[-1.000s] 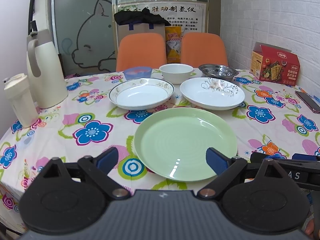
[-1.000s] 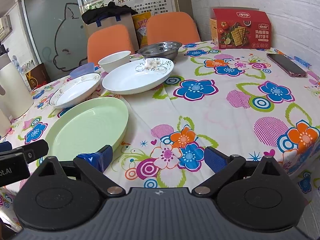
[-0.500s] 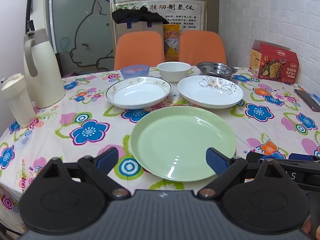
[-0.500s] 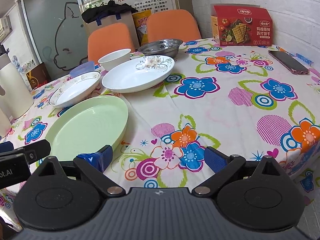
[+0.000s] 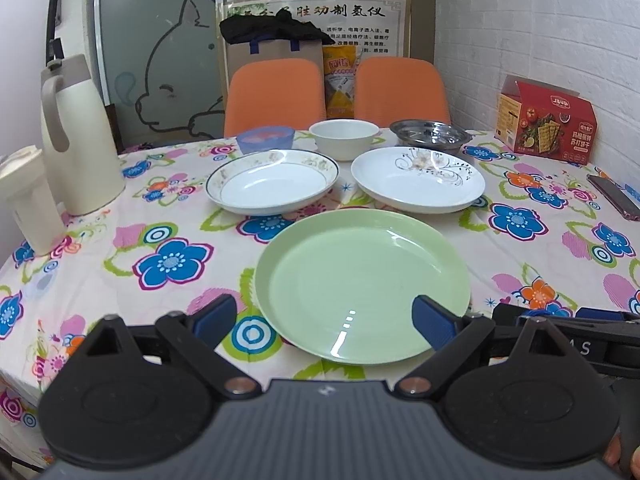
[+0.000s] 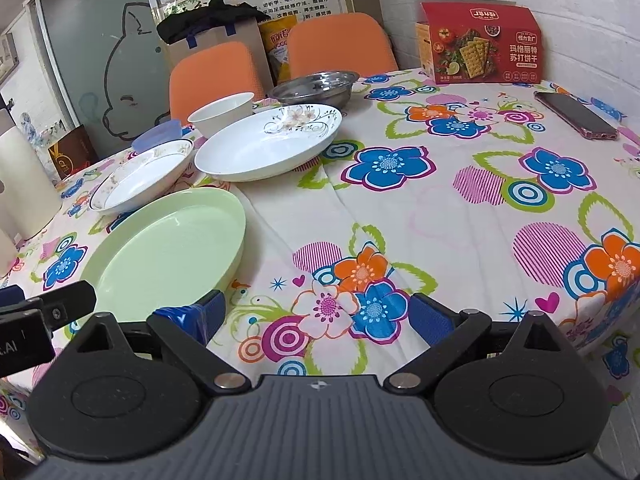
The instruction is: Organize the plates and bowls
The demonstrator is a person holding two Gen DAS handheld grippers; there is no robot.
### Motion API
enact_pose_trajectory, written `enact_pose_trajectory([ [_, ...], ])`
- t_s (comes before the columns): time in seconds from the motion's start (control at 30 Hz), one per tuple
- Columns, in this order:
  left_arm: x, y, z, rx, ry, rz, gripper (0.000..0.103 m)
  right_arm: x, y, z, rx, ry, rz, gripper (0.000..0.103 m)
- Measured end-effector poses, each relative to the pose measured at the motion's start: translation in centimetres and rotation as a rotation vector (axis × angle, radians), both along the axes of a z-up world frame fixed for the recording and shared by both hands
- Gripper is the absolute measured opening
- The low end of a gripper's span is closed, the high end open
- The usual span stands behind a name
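A large pale green plate (image 5: 362,284) (image 6: 168,252) lies nearest on the flowered tablecloth. Behind it sit a gold-rimmed white plate (image 5: 272,186) (image 6: 140,176) and a white plate with a floral print (image 5: 418,178) (image 6: 268,142). Farther back stand a blue plastic bowl (image 5: 265,139) (image 6: 158,134), a white bowl (image 5: 344,138) (image 6: 221,114) and a steel bowl (image 5: 430,133) (image 6: 314,87). My left gripper (image 5: 324,320) hangs open just before the green plate's near rim. To that plate's right, my right gripper (image 6: 316,318) is open over bare cloth. Neither holds anything.
A cream thermos jug (image 5: 76,136) and a smaller cream container (image 5: 24,200) stand at the left. A red cracker box (image 5: 546,124) (image 6: 480,42) and a phone (image 5: 614,196) (image 6: 576,114) are at the right. Two orange chairs (image 5: 276,96) stand behind the table.
Both grippers have drifted slightly; the left wrist view has pulled back and risen a little. Nothing on the table has moved and both grippers stay open.
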State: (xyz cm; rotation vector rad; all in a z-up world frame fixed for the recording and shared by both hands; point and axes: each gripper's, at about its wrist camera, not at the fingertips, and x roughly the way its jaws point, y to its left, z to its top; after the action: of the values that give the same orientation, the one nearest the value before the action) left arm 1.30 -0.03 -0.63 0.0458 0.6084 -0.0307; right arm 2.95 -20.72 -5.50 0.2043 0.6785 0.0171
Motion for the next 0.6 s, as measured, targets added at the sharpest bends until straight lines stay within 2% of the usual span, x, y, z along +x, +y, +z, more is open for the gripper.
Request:
enact_pose_trajectory([
  [0.6,-0.29,0.58,0.38,0.0,-0.013,0.015,0.093,-0.44,-0.04,0.59,-0.005,-0.019,-0.002,0.086],
])
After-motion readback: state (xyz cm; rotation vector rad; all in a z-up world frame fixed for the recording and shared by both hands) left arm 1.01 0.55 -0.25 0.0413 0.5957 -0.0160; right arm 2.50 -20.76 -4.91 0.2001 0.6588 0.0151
